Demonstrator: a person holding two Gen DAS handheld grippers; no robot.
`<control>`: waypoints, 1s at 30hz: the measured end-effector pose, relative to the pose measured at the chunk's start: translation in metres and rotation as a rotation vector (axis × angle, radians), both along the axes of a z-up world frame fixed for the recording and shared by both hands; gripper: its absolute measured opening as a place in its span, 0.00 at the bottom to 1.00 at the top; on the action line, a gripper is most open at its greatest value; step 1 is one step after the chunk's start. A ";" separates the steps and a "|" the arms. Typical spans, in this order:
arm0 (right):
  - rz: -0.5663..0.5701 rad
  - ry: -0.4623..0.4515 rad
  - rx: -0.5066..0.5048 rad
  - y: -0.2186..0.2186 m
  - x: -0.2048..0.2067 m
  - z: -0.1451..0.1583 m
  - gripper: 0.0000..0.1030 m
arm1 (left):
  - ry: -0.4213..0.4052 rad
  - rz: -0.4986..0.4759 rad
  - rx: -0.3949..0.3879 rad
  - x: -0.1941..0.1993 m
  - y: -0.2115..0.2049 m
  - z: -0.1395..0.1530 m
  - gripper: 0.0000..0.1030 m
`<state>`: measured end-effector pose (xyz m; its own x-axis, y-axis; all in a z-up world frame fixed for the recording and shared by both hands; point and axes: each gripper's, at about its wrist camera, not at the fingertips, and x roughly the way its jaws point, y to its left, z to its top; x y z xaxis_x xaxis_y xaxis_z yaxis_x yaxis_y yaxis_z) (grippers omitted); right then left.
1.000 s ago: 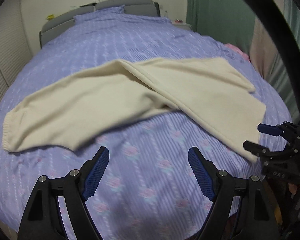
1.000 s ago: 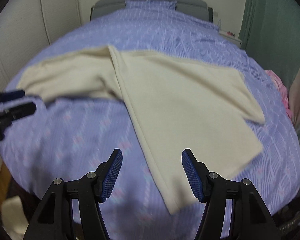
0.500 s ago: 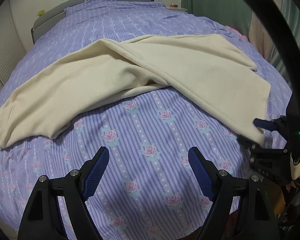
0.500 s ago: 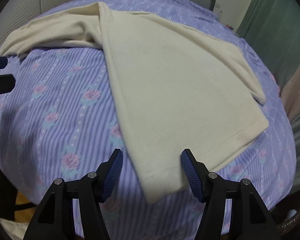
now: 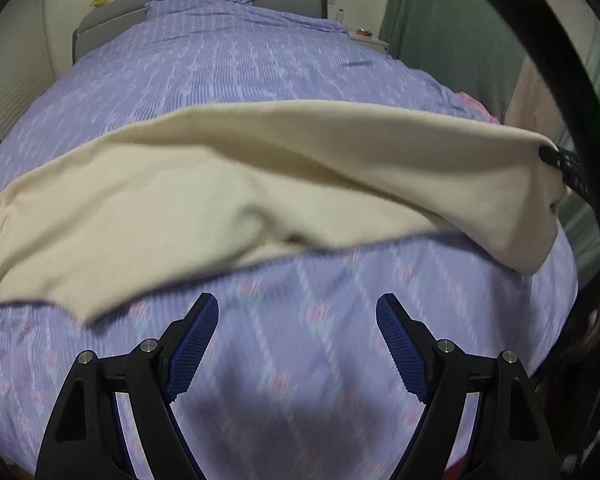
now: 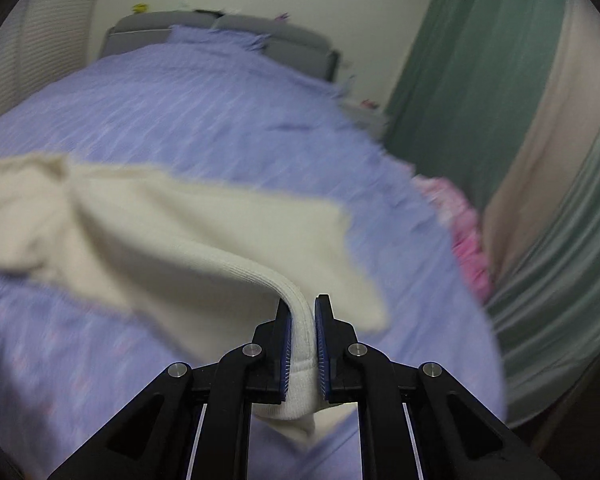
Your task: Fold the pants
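- Gaping wide, your left gripper (image 5: 296,344) is hanging over bare bedspread (image 5: 284,364) near the bed's front edge, with nothing between its blue pads (image 5: 192,344); it is taking no part in the fold yet.
- Just beyond it, the cream pants (image 5: 148,216) are lying across the front half of the bed (image 5: 236,60). The end reaching toward the bed's left edge is resting flat, its near corner flopping forward just ahead of your left pad.
- Further right, the cloth is rising off the bedspread in a taut ridge, climbing toward the bed's right edge.
- Your right gripper (image 6: 303,336) is pinching the ribbed hem (image 6: 300,360) of that raised end. Its jaws have just been closing, the fabric is squeezed between the pads, and a loose tail is hanging below them.
- From the left wrist view you are seeing only the dark tip of that gripper at the lifted corner, above the bed's right edge.
- You are, I judge, only starting the first fold: one end is gripped and lifted, nothing is laid over yet.
- Ahead you are still facing the carry of that end across to the flat part, lining up the edges, then at least one more fold, likely with your left gripper pinning or taking a corner.
- Both views are blurring, so whether the waistband or a cuff is in your grip I cannot tell.
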<state>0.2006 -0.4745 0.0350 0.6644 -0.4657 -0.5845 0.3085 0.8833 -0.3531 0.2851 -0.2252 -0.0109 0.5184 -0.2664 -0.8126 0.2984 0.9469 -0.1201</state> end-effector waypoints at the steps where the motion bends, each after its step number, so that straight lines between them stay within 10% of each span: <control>1: -0.008 -0.005 -0.019 -0.010 0.015 0.007 0.11 | -0.006 0.003 -0.010 0.006 -0.003 0.003 0.79; 12: -0.061 0.103 -0.056 -0.082 0.162 -0.010 0.11 | -0.032 -0.023 0.027 0.090 -0.059 0.002 0.79; 20: -0.037 0.177 0.097 -0.112 0.224 -0.055 0.15 | -0.018 -0.055 0.077 0.119 -0.082 -0.030 0.79; 24: -0.063 -0.018 0.133 -0.137 0.191 -0.031 0.71 | -0.049 -0.062 0.083 0.121 -0.098 -0.033 0.79; 30: -0.094 -0.089 0.181 -0.183 0.137 -0.027 0.74 | -0.103 -0.166 0.051 0.124 -0.138 -0.019 0.79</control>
